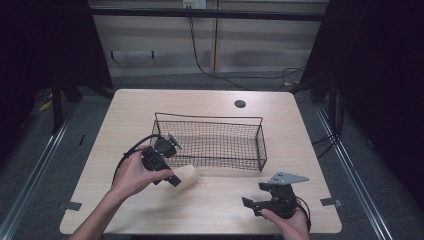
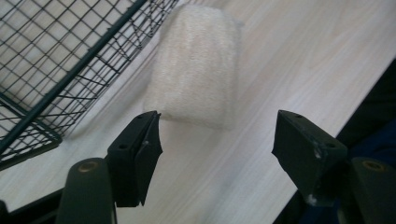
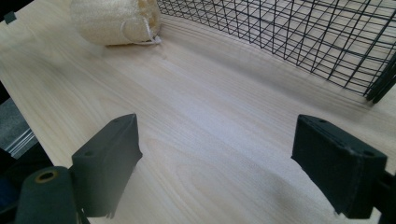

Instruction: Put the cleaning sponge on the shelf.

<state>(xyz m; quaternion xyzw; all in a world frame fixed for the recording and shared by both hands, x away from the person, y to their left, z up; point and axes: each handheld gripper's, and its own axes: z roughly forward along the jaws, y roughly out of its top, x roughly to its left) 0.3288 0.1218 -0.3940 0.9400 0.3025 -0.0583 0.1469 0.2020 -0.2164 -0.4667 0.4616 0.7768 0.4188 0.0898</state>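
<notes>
A cream loofah sponge (image 1: 187, 176) lies on the wooden table (image 1: 145, 107), just in front of the black wire basket (image 1: 210, 142). My left gripper (image 1: 174, 178) is at the sponge's left end, held in the person's left hand. In the left gripper view its jaws stand open (image 2: 217, 130) and the sponge (image 2: 196, 65) sits just beyond their tips, not between them. My right gripper (image 1: 255, 195) rests low near the table's front right, open (image 3: 215, 135), with bare wood between its jaws. The sponge (image 3: 114, 18) lies far ahead of it.
The basket (image 2: 70, 70) has nothing in it and its near wall runs close behind the sponge. Its right corner (image 3: 380, 86) is ahead of the right gripper. A round cable hole (image 1: 240, 104) sits at the table's back. Dark floor surrounds the table.
</notes>
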